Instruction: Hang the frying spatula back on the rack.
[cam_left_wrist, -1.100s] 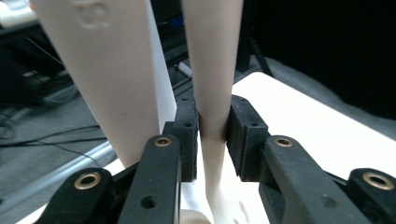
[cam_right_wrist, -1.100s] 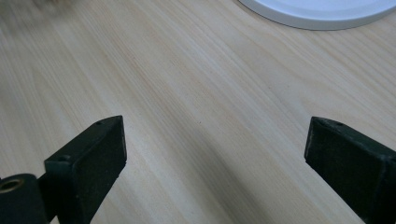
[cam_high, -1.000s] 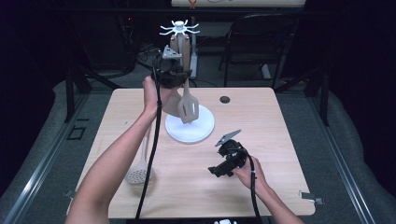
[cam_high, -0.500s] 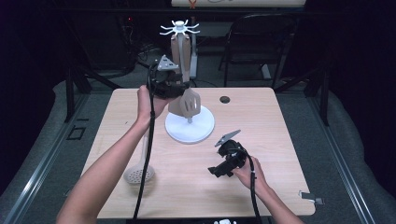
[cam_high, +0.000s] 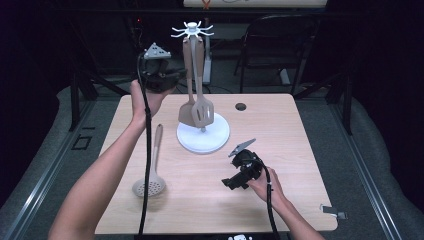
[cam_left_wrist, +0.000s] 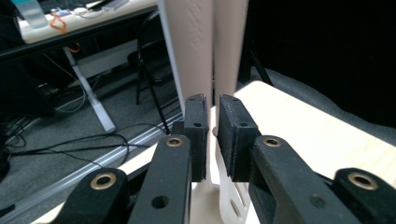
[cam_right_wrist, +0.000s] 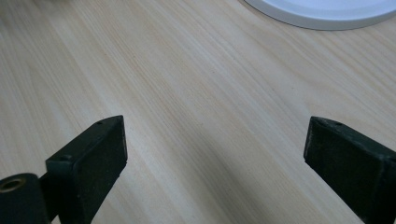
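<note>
A white utensil stand (cam_high: 191, 31) rises from a round white base (cam_high: 203, 141) at the table's middle back. Two tan spatulas hang from its hooks: a solid one (cam_high: 187, 113) and a slotted one (cam_high: 204, 112). A tan skimmer (cam_high: 149, 187) lies flat on the table at the left. My left gripper (cam_high: 181, 75) is held high, just left of the hanging handles (cam_left_wrist: 191, 46), jaws only a narrow slit apart with nothing between them (cam_left_wrist: 212, 100). My right gripper (cam_high: 231, 183) rests low at the front right, open wide over bare wood (cam_right_wrist: 217, 126).
The light wooden table (cam_high: 290, 160) has a small black round cap (cam_high: 241, 106) near its back edge. A small metal clip (cam_high: 332, 210) sits at the front right corner. A dark chair (cam_high: 280, 40) stands behind. The base rim (cam_right_wrist: 322, 11) lies ahead of my right gripper.
My left gripper has let go of the spatula handle and drawn back to the left; the spatula now hangs free on the stand. The right gripper has not moved.
</note>
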